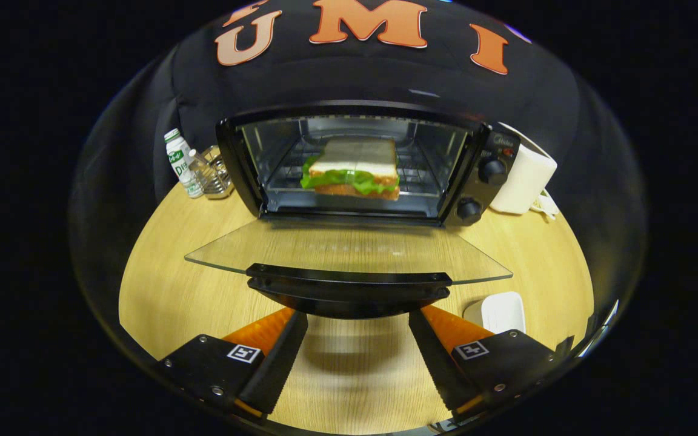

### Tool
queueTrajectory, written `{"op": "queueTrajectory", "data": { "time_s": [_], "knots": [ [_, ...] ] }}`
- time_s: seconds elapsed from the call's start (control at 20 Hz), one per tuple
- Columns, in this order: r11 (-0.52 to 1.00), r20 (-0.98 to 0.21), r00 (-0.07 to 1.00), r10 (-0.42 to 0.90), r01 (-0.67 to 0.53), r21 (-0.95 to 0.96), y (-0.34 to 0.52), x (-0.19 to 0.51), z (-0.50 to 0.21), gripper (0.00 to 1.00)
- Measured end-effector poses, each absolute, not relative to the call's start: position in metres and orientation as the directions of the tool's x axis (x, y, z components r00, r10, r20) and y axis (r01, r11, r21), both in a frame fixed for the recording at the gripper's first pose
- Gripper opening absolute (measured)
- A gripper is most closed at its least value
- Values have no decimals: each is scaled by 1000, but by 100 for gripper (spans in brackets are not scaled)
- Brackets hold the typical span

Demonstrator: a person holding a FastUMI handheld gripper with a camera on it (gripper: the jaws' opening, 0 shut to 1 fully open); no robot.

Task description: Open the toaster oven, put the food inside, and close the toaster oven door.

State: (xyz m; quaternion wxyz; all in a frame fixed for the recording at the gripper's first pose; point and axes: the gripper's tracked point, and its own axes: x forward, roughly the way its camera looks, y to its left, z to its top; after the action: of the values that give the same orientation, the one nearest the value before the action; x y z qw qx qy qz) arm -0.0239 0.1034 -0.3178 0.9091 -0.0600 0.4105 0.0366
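Gripper view: toaster oven [358,163] open, sandwich [354,169] on its rack.
Gripper [358,348] fingers spread wide, holding nothing; door handle [349,290] just ahead between them; sandwich well beyond; white dish [497,312] beside the right finger.

The lowered glass door [349,251] and its handle [349,289] bar the way just ahead of the spread, empty gripper [358,339]; bare tabletop [161,290] lies either side, a white dish [497,312] right
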Motion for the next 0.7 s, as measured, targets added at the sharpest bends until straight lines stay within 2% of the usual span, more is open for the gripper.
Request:
{"op": "queueTrajectory", "data": {
  "time_s": [0.3,0.7],
  "knots": [
    [986,-700,713,22,-130,-100,111,20,-286,100],
    [987,-691,723,21,-124,-99,125,63,-293,100]
  ]
}}
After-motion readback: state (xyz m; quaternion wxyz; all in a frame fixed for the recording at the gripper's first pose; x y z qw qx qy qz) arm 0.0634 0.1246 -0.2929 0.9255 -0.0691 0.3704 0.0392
